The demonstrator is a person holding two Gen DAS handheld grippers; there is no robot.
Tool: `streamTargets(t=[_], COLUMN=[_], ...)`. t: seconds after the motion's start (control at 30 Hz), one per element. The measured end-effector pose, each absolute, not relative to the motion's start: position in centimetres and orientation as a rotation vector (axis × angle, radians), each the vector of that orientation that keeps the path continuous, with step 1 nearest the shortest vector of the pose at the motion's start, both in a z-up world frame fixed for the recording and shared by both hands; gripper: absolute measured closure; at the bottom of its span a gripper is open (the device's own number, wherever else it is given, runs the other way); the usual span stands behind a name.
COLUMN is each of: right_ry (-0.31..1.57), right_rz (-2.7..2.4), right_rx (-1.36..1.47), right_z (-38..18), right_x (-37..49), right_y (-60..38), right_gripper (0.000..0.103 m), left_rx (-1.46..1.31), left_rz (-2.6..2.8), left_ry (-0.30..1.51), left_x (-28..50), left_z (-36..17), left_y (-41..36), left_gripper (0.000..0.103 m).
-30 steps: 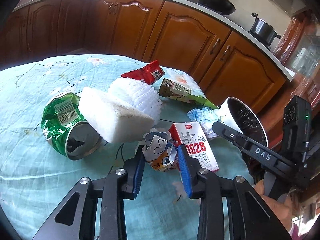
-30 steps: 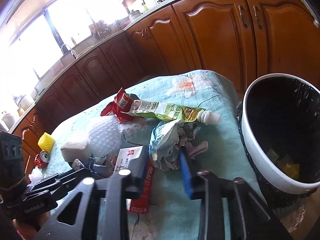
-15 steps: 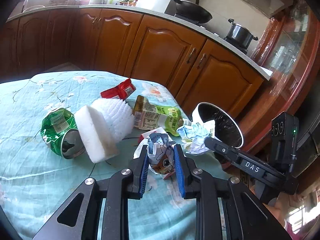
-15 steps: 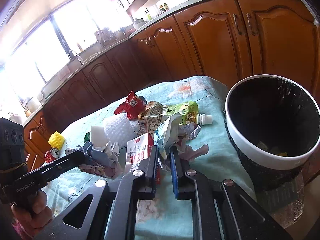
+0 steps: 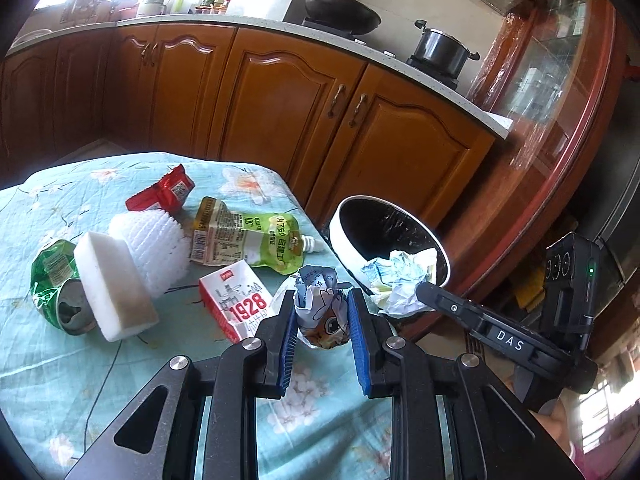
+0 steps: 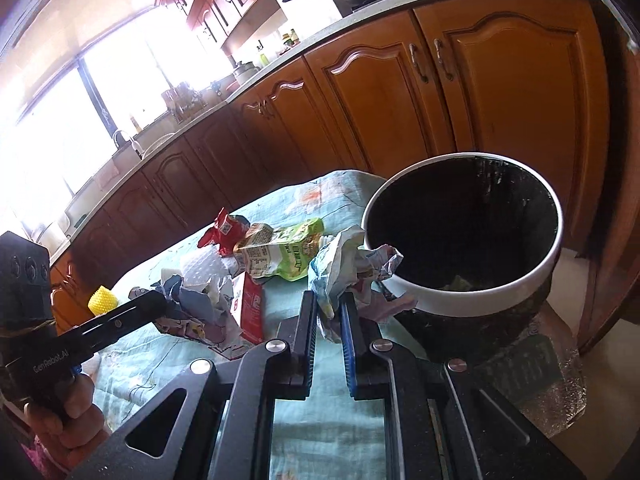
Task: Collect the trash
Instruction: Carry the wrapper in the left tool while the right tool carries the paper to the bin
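Left wrist view: we clamp a wrapper (image 5: 322, 312) in the left gripper (image 5: 322, 322); right gripper (image 6: 330, 322) pinches paper (image 6: 344, 268), which may snag the bin (image 6: 472, 300) rim.

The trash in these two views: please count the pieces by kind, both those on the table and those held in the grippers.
Crumpled paper wads, each held in a gripper: 2
Foil or plastic pouches: 2 (red wrapper, green spout pouch)
Crushed green can: 1
Small 1928 carton: 1
White foam pieces: 2 (block, net)
Total: 8
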State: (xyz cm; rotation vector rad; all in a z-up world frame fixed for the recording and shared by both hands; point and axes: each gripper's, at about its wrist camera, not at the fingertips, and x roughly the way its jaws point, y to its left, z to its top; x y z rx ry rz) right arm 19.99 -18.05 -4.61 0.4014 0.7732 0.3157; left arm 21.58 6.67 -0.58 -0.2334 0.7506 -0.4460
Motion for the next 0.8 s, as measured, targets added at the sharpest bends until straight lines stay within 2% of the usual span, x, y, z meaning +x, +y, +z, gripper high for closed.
streamTargets(t=[0.8], right_ry=[0.748], right_rz=[0.185], right_rx=[0.450], right_z=[-5.2], right_x=[22.4], right_y=[-25.6], right_gripper=[0.091], left_rx=[-0.131], left_rz=[-0.524], left_ry=[0.766], left_x=[29.4], left_z=[-0.8], left_y=[-3.3], left_gripper=[0.079])
